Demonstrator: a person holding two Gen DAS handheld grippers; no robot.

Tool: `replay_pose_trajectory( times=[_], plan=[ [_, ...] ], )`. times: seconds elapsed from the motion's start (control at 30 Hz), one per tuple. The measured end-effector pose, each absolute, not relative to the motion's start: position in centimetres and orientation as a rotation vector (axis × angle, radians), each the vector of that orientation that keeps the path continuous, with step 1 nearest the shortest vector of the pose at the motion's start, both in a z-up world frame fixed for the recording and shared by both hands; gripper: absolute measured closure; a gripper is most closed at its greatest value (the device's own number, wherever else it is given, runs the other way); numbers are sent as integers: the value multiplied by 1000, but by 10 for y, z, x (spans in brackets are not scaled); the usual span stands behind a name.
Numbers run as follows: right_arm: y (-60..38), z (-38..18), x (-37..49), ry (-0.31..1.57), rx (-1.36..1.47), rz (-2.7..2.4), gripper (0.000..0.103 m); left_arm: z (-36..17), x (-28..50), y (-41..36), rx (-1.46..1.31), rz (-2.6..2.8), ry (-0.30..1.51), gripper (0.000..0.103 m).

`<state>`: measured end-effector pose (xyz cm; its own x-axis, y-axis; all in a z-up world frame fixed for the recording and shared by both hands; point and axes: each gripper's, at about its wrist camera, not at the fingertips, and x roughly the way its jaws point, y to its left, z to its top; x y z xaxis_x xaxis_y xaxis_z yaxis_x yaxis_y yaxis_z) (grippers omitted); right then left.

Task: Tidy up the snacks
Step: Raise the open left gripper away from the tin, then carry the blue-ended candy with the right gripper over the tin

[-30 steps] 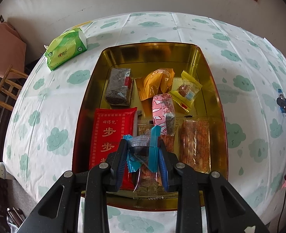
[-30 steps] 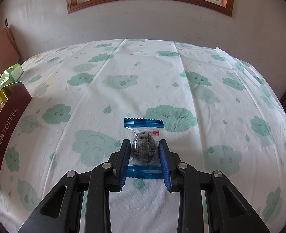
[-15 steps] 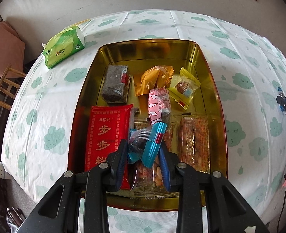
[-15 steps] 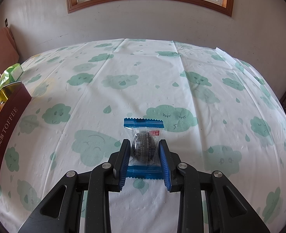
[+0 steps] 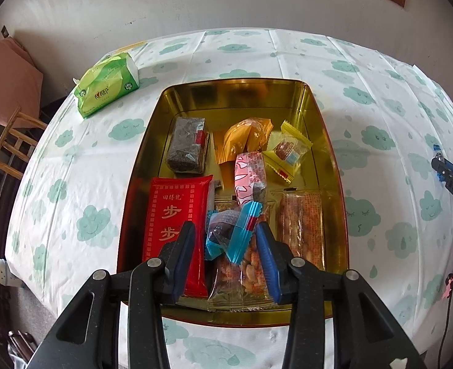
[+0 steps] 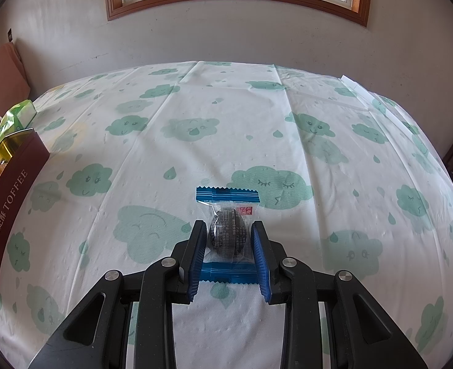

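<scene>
Since before, left gripper (image 5: 226, 250) jaws opening, blue-wrapped candy (image 5: 231, 230) dropped loose between them into gold tin (image 5: 334, 166). Right gripper (image 6: 229, 250) clamps second candy (image 6: 228, 235) on cloud tablecloth (image 6: 195, 129), right of tin.

Snacks crowd the tin (image 5: 331, 153); tablecloth (image 6: 257, 123) beyond lies open.

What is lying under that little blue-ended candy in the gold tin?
The blue-ended candy rests on a clear bag of peanut brittle, beside a red packet in the tin. The tin floor beneath is covered.
</scene>
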<state>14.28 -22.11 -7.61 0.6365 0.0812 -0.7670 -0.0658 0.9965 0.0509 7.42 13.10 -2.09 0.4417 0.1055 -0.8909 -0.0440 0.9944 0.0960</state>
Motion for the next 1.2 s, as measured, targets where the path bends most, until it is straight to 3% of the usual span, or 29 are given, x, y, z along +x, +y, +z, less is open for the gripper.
replay_pose_trajectory(
  times=[0.77,1.2],
  plan=[
    [-221,-76,143,876,15,82,71,7,55,144,53,174,993,52],
    [-223,-77,144,890,11,62,72,21,42,162,52,207,927,38]
  ],
)
